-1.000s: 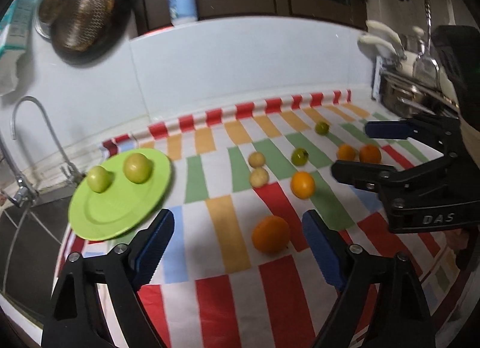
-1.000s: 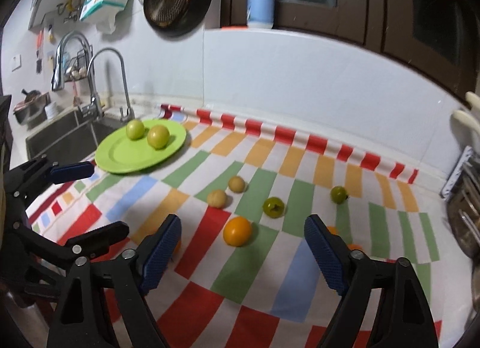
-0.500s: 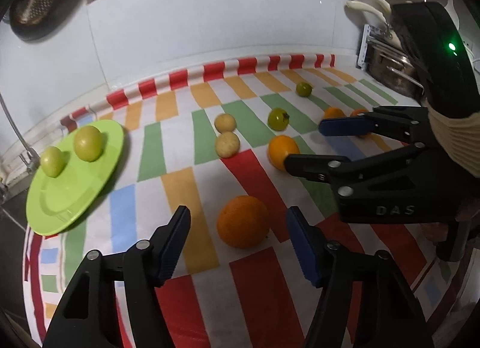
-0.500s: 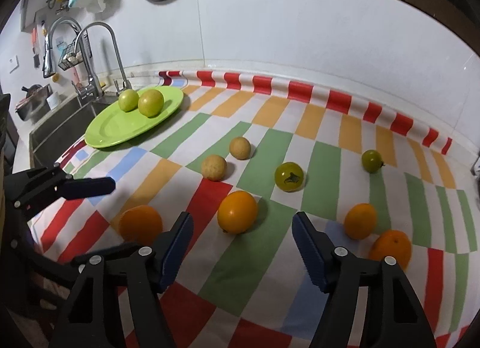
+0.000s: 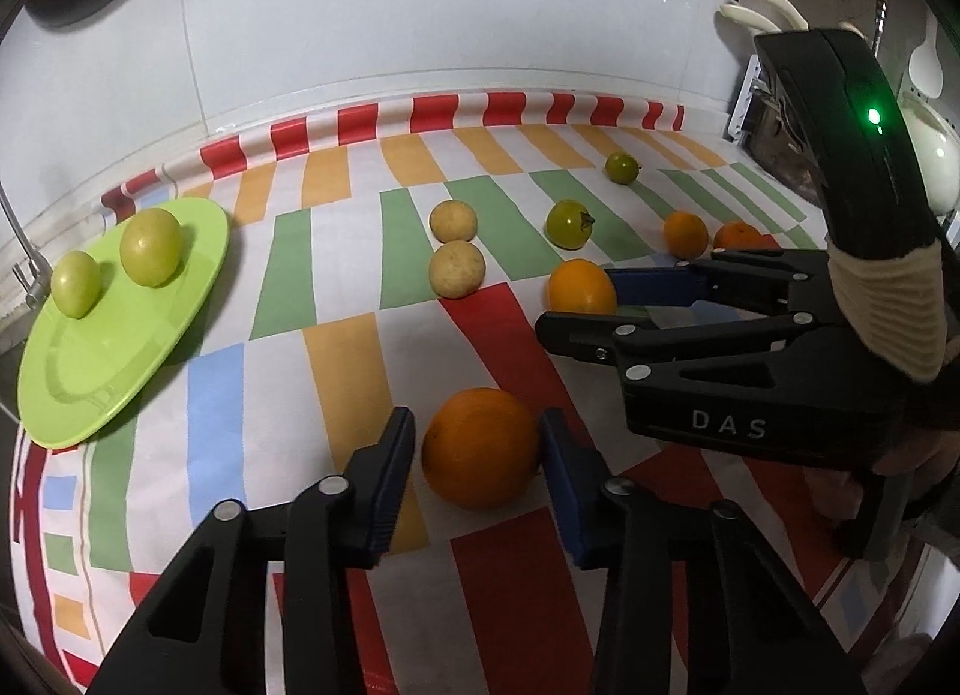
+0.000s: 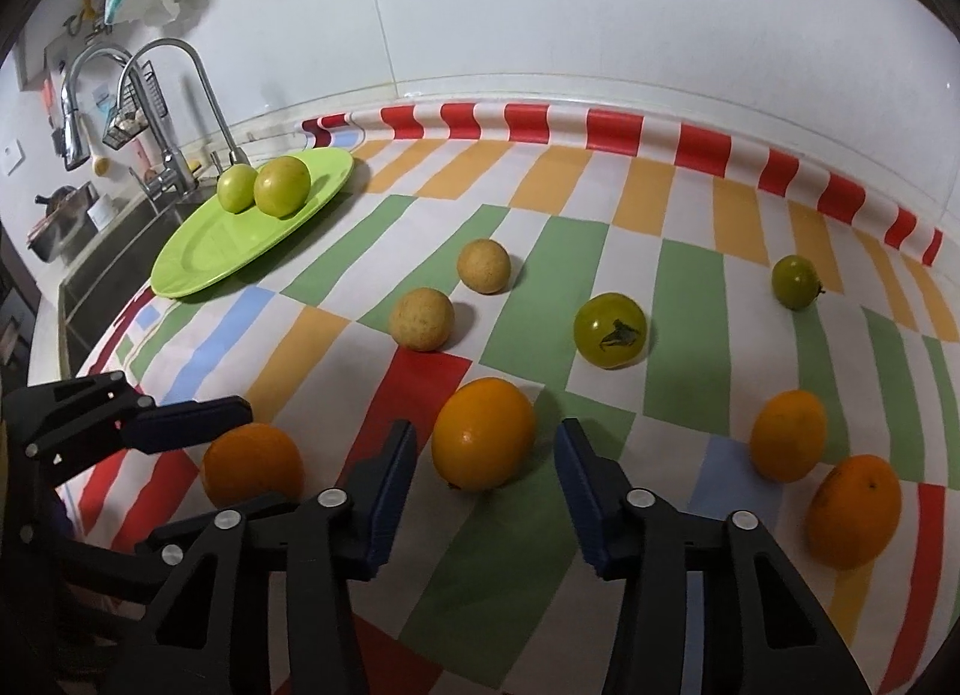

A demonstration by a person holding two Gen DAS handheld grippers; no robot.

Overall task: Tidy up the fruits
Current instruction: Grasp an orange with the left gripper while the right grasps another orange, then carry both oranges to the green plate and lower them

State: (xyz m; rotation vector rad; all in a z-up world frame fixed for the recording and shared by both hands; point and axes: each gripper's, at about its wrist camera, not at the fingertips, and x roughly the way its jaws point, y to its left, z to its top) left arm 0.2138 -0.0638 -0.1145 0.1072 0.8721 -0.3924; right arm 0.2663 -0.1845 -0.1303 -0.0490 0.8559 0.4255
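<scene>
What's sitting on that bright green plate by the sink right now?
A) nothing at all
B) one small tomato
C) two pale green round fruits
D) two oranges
C: the green plate holds two pale green round fruits side by side, while the oranges, such as the one between the right tongs, all lie on the striped cloth.

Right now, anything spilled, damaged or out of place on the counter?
Nothing spilled or damaged. The round orange fruits, such as the one between the left gripper's closing jaws, the green tomatoes and the tan round fruits lie scattered loose on the striped cloth; only two pale green fruits sit on the lime-green plate.
</scene>
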